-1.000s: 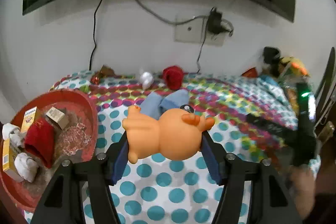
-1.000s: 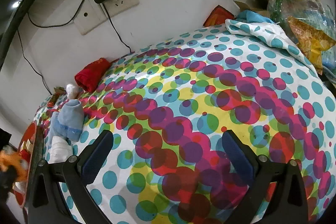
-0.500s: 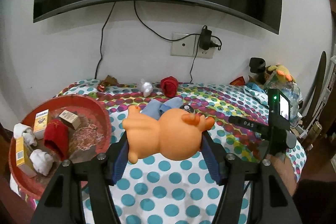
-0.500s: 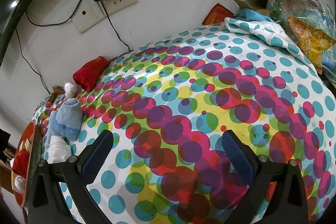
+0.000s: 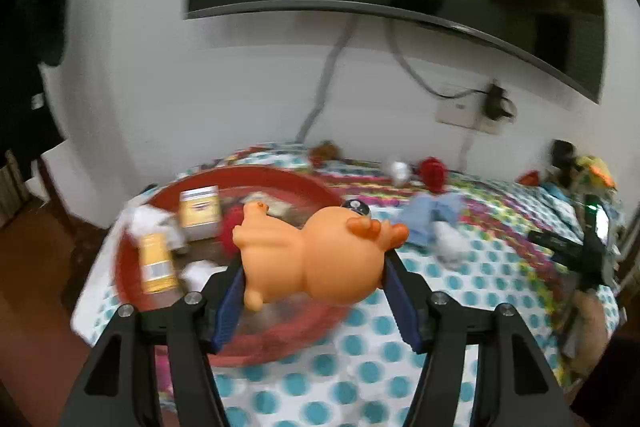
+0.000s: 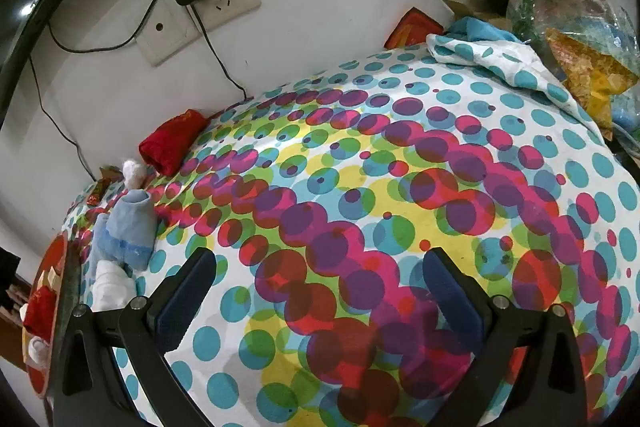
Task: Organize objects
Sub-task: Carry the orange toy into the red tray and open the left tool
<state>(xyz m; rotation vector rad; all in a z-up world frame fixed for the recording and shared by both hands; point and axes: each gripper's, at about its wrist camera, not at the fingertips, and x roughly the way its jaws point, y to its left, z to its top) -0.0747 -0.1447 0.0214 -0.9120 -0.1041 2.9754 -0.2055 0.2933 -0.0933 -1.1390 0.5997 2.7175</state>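
The left tool (image 5: 314,281) grips the orange toy (image 5: 316,259) over the red tray (image 5: 132,291); released early, the toy could knock the boxes (image 5: 200,213) at ten o'clock. The right tool (image 6: 320,291) gapes wide, empty.

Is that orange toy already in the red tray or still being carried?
Still carried: the orange toy sits clamped between the left gripper pads, above the red tray, not resting in it.

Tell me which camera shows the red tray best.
The left wrist view: the red tray lies nearly whole ahead, boxes inside, though blurred and partly hidden behind the orange toy. The right wrist view catches only an edge-on sliver at its left border.
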